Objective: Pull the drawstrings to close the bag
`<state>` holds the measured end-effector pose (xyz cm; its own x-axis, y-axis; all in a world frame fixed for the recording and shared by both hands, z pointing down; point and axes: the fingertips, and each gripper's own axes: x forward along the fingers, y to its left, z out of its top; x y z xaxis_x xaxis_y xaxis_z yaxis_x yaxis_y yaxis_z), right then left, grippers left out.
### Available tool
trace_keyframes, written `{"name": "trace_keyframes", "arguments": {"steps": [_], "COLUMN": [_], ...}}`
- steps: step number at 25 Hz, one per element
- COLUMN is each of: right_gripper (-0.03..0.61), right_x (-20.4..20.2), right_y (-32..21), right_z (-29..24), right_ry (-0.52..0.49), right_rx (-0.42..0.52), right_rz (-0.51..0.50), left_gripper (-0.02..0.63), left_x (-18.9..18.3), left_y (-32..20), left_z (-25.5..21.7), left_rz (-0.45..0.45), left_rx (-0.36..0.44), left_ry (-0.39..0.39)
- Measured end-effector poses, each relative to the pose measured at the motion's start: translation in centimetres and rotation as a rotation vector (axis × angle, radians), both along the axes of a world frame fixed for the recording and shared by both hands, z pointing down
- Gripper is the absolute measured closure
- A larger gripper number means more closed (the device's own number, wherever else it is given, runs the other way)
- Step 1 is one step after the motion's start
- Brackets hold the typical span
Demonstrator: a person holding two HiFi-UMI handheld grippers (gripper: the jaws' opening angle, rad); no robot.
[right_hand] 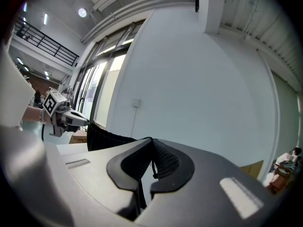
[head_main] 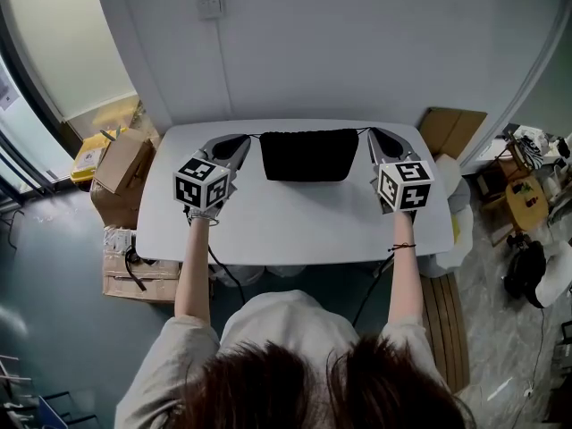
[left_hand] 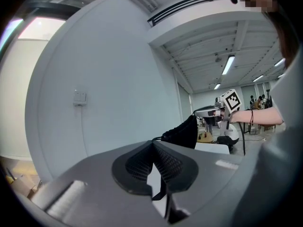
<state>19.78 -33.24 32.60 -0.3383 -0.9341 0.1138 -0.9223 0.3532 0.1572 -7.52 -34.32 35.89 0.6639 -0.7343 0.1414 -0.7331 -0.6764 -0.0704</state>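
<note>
A black drawstring bag (head_main: 308,155) lies spread between my two grippers over the white table (head_main: 295,226). My left gripper (head_main: 247,138) is at the bag's left top corner, shut on a thin black drawstring (head_main: 256,136). In the left gripper view the left gripper (left_hand: 152,142) has its pads together, with the cord (left_hand: 163,189) running down between them and the bag (left_hand: 182,132) just beyond. My right gripper (head_main: 370,132) is at the right top corner, also shut on a drawstring (right_hand: 153,167). The right gripper view shows the bag (right_hand: 106,138) to the left of the jaws. Whether the bag touches the table I cannot tell.
A grey wall with a socket (head_main: 212,7) stands right behind the table. Cardboard boxes (head_main: 121,161) sit on the floor to the left, and a flat cardboard sheet (head_main: 451,128) leans at the right. Bags and clutter (head_main: 527,195) lie farther right.
</note>
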Motion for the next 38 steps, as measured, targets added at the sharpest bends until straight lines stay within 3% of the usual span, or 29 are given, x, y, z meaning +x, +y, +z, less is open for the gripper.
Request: {"name": "trace_keyframes", "arguments": {"steps": [16, 30, 38], "right_gripper": [0.561, 0.561, 0.561], "right_x": [0.0, 0.4, 1.0], "right_y": [1.0, 0.4, 0.0], "right_z": [-3.5, -4.2, -4.0], "right_ry": [-0.077, -0.101, -0.073], "right_rx": [0.093, 0.108, 0.105], "right_rz": [-0.001, -0.016, 0.022], "left_gripper": [0.614, 0.614, 0.614], "left_x": [-0.2, 0.0, -0.4], "left_y": [0.4, -0.3, -0.8], "left_z": [-4.2, -4.9, -4.7], "left_rz": [-0.030, -0.061, -0.083], "left_rx": [0.102, 0.182, 0.164], "left_ry": [0.066, 0.041, 0.046]}}
